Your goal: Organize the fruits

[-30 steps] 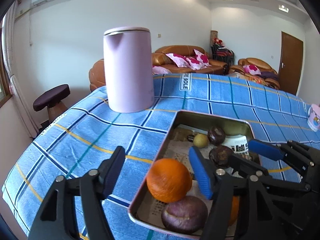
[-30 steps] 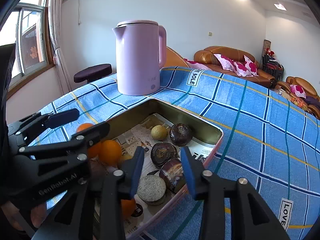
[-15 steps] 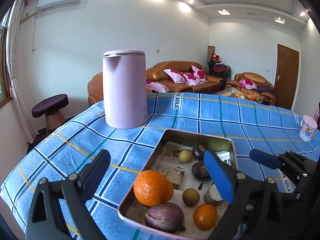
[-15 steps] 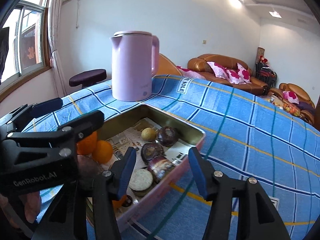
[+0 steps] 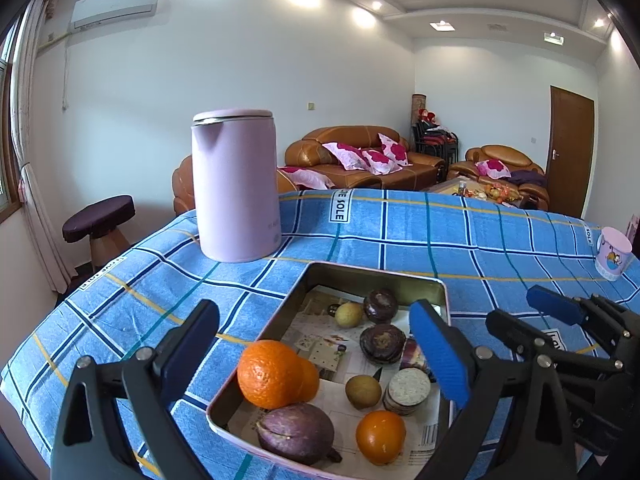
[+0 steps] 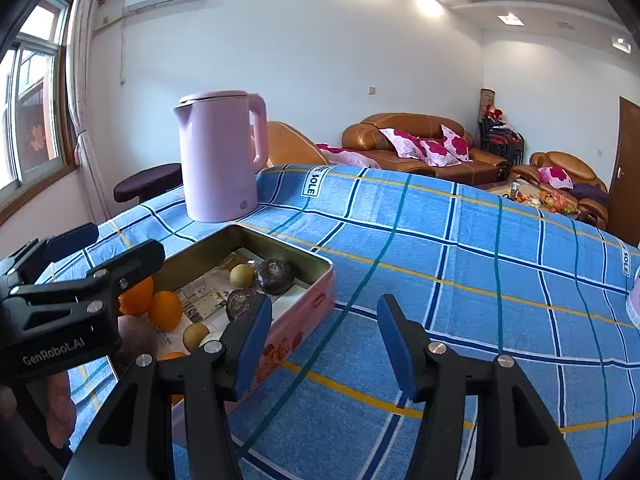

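A pink-rimmed tin tray [image 5: 376,272] lined with newspaper lies on the blue checked tablecloth. It holds a large orange [image 5: 268,372], a small orange [image 5: 380,436], a purple passion fruit [image 5: 296,432], two dark round fruits [image 5: 382,342] and small yellow-brown fruits [image 5: 363,390]. My left gripper [image 5: 316,348] hangs above the tray's near end, open wide, its pads clear of the fruit. My right gripper [image 6: 324,340] is open and empty over bare cloth, just right of the tray's side wall [image 6: 304,320]. Each gripper shows in the other's view: the right gripper [image 5: 516,312] and the left gripper [image 6: 124,240].
A tall pink kettle [image 5: 236,184] stands on the cloth just behind the tray's far left corner. A pink mug [image 5: 612,252] sits at the far right table edge. A stool [image 5: 100,216] and brown sofas lie beyond the table. A hand [image 6: 56,412] holds the left gripper.
The left gripper opened wide around the large orange, which stays in the tray, and drew back. The right gripper opened somewhat and shifted right, off the tray and over the cloth.
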{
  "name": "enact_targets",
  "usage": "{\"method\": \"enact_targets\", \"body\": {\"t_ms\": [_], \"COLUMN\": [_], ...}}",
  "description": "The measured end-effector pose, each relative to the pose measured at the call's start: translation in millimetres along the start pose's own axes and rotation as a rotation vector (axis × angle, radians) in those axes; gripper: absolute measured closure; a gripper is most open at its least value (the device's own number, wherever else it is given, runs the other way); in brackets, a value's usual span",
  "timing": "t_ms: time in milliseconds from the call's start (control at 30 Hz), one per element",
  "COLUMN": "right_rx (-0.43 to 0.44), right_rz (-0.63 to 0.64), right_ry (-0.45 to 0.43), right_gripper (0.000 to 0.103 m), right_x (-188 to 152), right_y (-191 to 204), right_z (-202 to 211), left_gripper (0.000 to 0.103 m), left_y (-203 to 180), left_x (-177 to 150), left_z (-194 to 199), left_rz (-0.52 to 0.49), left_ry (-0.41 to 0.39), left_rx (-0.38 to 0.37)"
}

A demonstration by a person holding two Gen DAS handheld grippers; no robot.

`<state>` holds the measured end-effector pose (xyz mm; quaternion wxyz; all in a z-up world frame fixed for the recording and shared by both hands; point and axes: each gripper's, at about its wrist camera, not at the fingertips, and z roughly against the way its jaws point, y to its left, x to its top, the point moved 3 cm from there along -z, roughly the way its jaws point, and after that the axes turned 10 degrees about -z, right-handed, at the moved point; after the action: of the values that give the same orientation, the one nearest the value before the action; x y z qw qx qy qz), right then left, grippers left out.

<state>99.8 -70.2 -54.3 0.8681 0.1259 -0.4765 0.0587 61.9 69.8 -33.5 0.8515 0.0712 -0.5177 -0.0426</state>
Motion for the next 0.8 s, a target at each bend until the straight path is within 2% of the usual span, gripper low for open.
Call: {"method": "enact_targets", "body": {"t_ms": [800], "right_rx": [0.005], "right_rz": [-0.025], "right_ry": [-0.037], "right_gripper": [0.046], "right_x": [3.3], "right_y": [-2.8], "right_z": [8.5], "left_gripper": [0.005], "left_y": [-2.7], "left_x": [1.7], "left_z": [4.1], "left_rz": [-0.007], "left_ry": [-0.01], "left_rx": [0.001]}}
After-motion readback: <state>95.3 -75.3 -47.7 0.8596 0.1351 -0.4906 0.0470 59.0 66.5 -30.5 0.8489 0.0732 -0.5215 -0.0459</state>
